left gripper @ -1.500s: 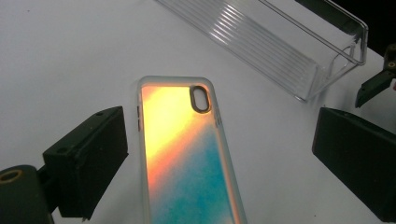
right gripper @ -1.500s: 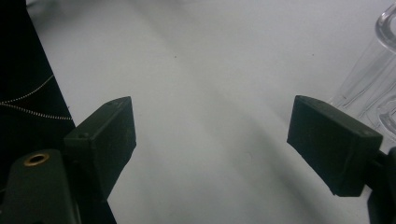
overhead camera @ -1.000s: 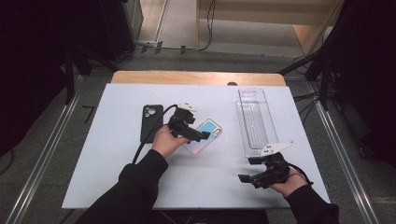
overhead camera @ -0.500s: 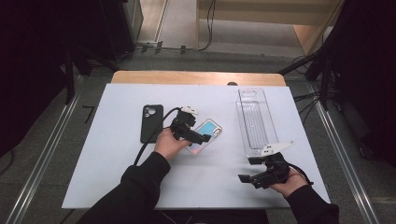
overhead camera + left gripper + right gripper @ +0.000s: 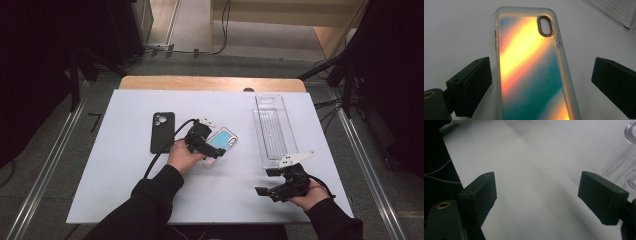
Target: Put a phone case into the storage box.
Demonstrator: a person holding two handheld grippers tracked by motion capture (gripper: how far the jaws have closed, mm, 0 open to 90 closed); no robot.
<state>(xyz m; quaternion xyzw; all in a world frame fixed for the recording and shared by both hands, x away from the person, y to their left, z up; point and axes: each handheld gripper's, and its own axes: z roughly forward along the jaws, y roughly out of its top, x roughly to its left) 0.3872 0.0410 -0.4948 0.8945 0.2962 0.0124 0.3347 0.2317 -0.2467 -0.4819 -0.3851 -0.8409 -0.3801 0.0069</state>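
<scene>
On the white rectangular table (image 5: pixel 125 170) lies a translucent phone case with an iridescent orange, yellow and teal back (image 5: pixel 531 72), flat and face down, its oval camera cutout (image 5: pixel 545 25) at the far end in the left gripper view. The left gripper (image 5: pixel 541 85) hovers over the case's near end with its two black jaws spread wide, one on either side of the case and neither touching it (the case is narrower than the gap). In the high view this gripper (image 5: pixel 206 146) sits near the table's middle, held by the person's left hand (image 5: pixel 181 157). Just left of it lies a black phone case with a round camera cluster (image 5: pixel 162 131), flat on the table. To the right stands a long clear plastic tray (image 5: pixel 274 131), running away from the person. The right gripper (image 5: pixel 272 182) rests low near the table's front right edge, just below the tray; its jaws gape wide over bare table, holding nothing, with the tray's corner (image 5: pixel 621 167) at the right of its own view
</scene>
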